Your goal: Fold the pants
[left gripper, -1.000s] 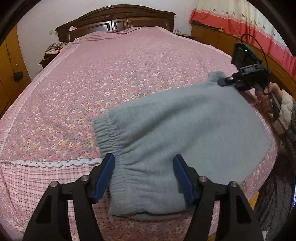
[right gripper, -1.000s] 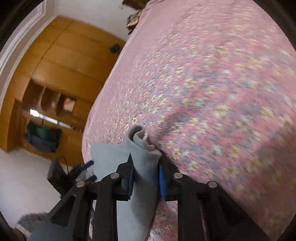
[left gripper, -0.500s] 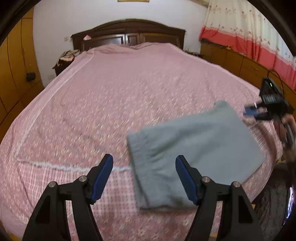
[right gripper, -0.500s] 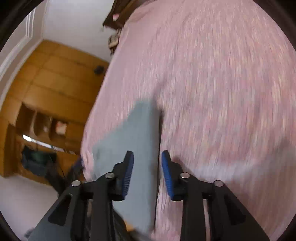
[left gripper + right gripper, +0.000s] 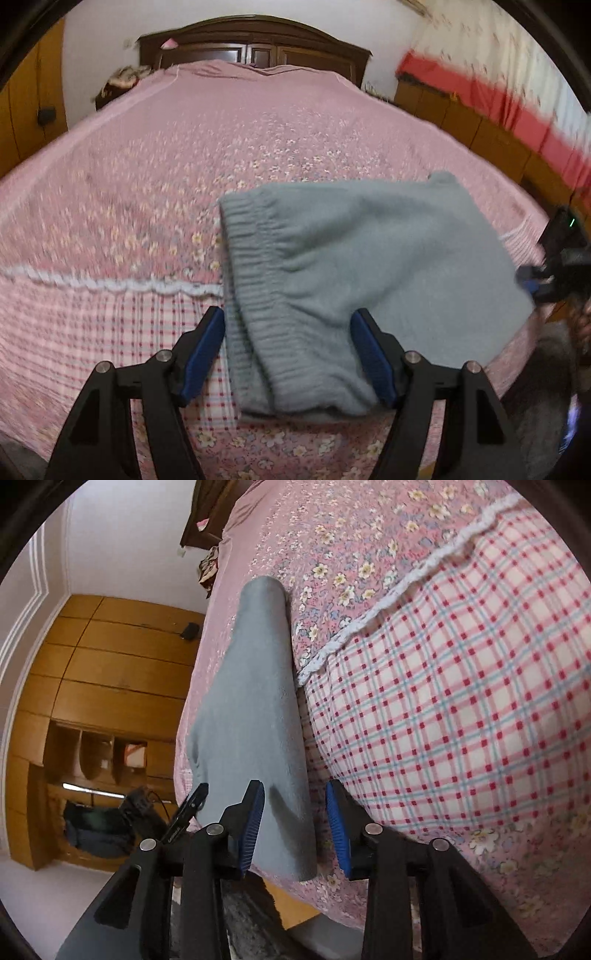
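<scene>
The grey-blue knit pants (image 5: pixel 354 269) lie folded in a flat block near the foot edge of the pink floral bed (image 5: pixel 207 147), ribbed waistband toward the left. My left gripper (image 5: pixel 291 354) is open, its blue pads either side of the waistband end, holding nothing. My right gripper (image 5: pixel 295 823) is open at the other end of the pants (image 5: pixel 251 716), just off the bed's edge; it also shows at the right in the left wrist view (image 5: pixel 554 273).
A checked band with white lace trim (image 5: pixel 110 286) crosses the bedspread near the foot. A dark wooden headboard (image 5: pixel 255 40) stands at the far end. Wooden cupboards (image 5: pixel 103 686) and a red-and-white curtain (image 5: pixel 509 103) flank the bed.
My right gripper has opened and let go of the pants' corner, which now lies flat. Both grippers pulled back, then the left came close to the waistband again.
</scene>
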